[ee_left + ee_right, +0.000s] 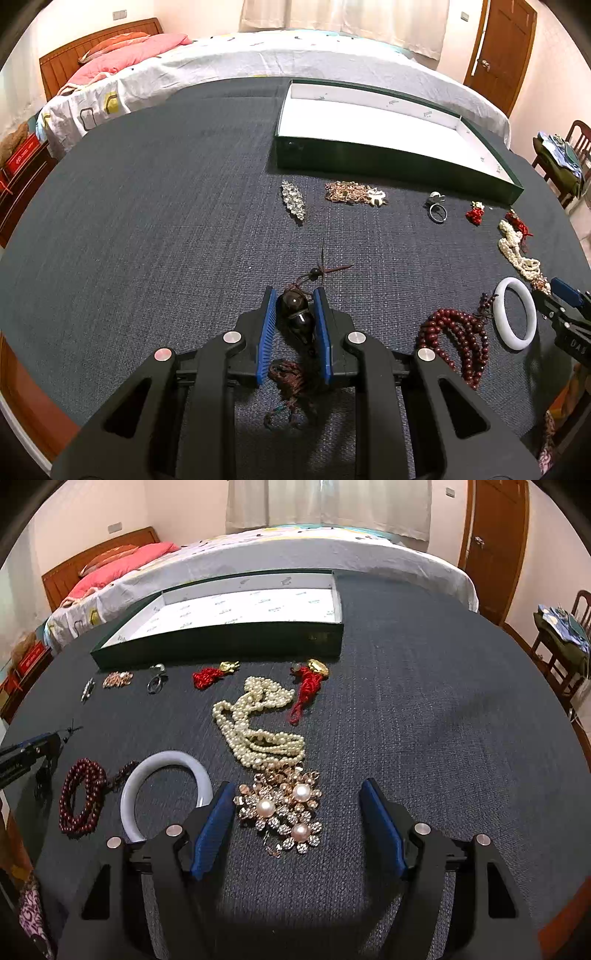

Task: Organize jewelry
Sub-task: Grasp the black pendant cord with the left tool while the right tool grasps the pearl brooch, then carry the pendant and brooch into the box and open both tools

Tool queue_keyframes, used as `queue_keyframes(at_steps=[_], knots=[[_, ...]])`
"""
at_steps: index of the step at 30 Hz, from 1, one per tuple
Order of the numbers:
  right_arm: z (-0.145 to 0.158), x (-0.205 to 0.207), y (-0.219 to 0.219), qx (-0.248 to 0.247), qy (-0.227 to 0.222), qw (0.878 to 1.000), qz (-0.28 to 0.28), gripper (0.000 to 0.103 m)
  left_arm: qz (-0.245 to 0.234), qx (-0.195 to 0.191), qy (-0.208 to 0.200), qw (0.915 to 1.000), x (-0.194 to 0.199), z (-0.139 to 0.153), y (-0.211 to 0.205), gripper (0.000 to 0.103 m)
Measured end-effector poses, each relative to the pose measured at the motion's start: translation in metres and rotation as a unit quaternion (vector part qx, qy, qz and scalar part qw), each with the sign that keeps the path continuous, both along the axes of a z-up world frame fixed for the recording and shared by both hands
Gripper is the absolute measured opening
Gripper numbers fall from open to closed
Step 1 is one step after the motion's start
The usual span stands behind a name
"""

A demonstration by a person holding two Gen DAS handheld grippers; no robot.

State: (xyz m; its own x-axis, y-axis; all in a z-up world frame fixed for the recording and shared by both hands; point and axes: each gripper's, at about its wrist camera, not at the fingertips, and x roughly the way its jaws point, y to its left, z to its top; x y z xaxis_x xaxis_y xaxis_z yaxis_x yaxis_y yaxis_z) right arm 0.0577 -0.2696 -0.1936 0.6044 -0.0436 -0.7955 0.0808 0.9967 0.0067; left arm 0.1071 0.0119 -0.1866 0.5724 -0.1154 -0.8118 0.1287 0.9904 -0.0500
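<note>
Left fingers clamp the dark bead pendant, its long axis along them, cord tip pointing away.

glossy dark beads, matt woven tablecloth, smooth white bangle.

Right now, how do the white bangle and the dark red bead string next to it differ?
The white bangle is one smooth, rigid ring lying open and flat; the dark red bead string is many small round beads, coiled in several loops. The bangle is pale and plain; the beads are deep red and end in a darker tassel toward the bangle. The bangle's ring looks wider than the bead coil. Both lie loose on the dark cloth, outside the tray, ungripped.
</note>
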Motion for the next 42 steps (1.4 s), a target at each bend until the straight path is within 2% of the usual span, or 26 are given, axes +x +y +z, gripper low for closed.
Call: queue_keyframes(at_steps=[2, 3, 4, 6, 17, 24, 34, 42], knots=[[0.000, -0.001, 0.001, -0.002, -0.002, 1.000, 0.001, 0.068, 0.000, 0.001, 0.000, 1.0000, 0.000, 0.000, 0.000, 0.021], [0.000, -0.002, 0.001, -0.001, -0.004, 1.000, 0.002, 0.065, 0.000, 0.000, 0.000, 1.0000, -0.001, 0.000, 0.000, 0.021], [0.001, -0.003, 0.001, 0.001, -0.007, 1.000, 0.007, 0.056, 0.001, 0.000, -0.001, 1.0000, -0.001, 0.000, 0.000, 0.021], [0.001, -0.003, 0.001, 0.004, -0.007, 1.000, 0.011, 0.047, 0.001, 0.000, -0.001, 1.0000, -0.002, 0.001, -0.001, 0.021], [0.006, -0.017, -0.003, 0.016, -0.014, 1.000, 0.004, 0.044, 0.002, 0.000, -0.009, 1.0000, -0.006, 0.007, -0.002, 0.021], [0.023, -0.024, 0.000, 0.013, -0.039, 0.999, 0.004, 0.044, -0.001, -0.002, -0.025, 0.9997, -0.011, 0.019, -0.003, 0.021], [0.066, -0.023, 0.002, 0.013, -0.097, 0.995, 0.015, 0.044, -0.009, -0.016, -0.071, 0.9973, -0.017, 0.059, -0.011, 0.021], [0.097, 0.007, 0.004, 0.029, -0.139, 0.989, 0.032, 0.044, -0.022, -0.029, -0.104, 0.9939, 0.000, 0.093, -0.027, 0.021]])
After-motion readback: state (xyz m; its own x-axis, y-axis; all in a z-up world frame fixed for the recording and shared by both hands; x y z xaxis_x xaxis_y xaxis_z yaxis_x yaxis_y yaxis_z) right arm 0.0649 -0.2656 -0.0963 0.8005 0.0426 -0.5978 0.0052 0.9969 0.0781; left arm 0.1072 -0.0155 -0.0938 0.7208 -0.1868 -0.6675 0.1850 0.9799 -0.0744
